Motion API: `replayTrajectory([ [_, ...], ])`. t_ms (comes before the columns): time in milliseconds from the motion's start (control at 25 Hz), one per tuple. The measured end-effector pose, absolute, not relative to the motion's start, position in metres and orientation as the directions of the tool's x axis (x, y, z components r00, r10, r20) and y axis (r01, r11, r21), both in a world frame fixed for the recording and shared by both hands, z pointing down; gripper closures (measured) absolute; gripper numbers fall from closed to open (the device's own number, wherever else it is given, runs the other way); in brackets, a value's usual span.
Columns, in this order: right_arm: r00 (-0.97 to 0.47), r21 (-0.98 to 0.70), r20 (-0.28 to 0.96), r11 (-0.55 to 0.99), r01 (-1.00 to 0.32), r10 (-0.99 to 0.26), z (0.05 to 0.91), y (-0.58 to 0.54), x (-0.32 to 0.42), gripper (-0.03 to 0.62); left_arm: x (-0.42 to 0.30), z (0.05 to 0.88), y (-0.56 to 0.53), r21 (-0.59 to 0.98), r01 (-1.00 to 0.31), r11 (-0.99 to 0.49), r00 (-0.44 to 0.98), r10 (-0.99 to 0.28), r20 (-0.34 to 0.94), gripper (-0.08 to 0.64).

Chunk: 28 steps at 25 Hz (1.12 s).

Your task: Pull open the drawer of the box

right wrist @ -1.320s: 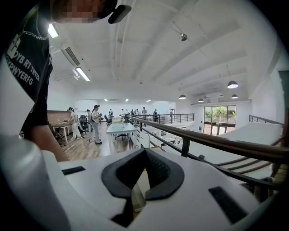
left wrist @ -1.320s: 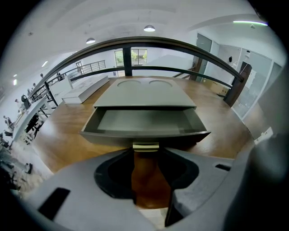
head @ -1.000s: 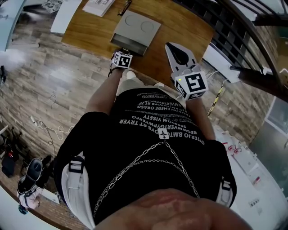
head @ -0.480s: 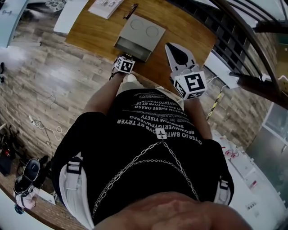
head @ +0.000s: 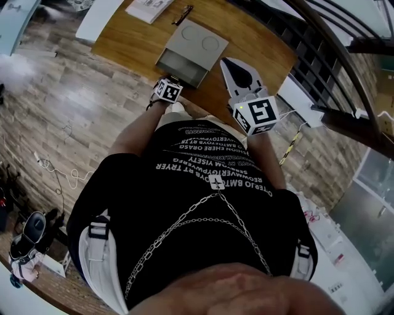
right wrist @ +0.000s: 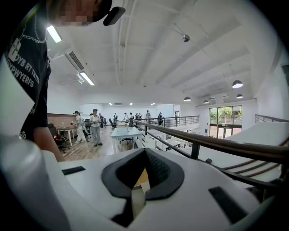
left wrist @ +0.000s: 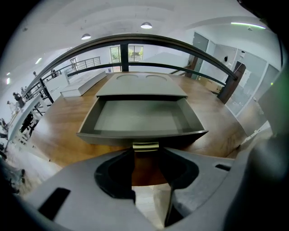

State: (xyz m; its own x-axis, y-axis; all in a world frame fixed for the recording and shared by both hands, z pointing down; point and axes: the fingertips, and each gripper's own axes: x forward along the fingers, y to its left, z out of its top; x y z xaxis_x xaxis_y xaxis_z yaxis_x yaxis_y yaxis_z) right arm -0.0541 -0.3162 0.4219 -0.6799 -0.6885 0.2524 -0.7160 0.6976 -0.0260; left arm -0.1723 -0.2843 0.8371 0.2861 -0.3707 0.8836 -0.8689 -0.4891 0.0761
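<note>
Gripping what looks like the small brass-coloured handle (left wrist: pixel 145 145) on the drawer front, the left tool (left wrist: pixel 146 151) has its jaws drawn in on either side of that tab. The contact itself is half hidden at the tips, so the clamp is likely rather than certain. The drawer (left wrist: pixel 135 118) stands well out of the grey box (head: pixel 196 42), and its shallow grey tray is bare inside. Its front lip lies straight ahead of the left tool, just past the jaw tips and level with them.

The box sits on the wooden bench (head: pixel 123 42), towards the near edge and roughly midway along it. Its top bears two round recesses, and its open side faces the person. The drawer front reaches almost to that near edge, where the left tool meets it.

The right tool (head: pixel 229 67) is held over the near right part of the bench, to the right of the box and apart from it. Its jaws are closed together with nothing between them. It points past the bench edge, out over a dark railing (right wrist: pixel 216 145).

Some white papers (head: pixel 149 7) lie at the bench's far left corner, with a small dark thing (head: pixel 183 13) beside them that is too small to name.
</note>
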Motion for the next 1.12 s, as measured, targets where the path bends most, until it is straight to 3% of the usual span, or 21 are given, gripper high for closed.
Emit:
replayTrajectory([
  [1120,-0.767,-0.161,0.261,0.757,-0.634,-0.587,0.453,-0.272,0.014,0.594,-0.181,0.847,-0.235,0.064,-0.905,-0.421,0.231,-0.359,0.904,0.394],
])
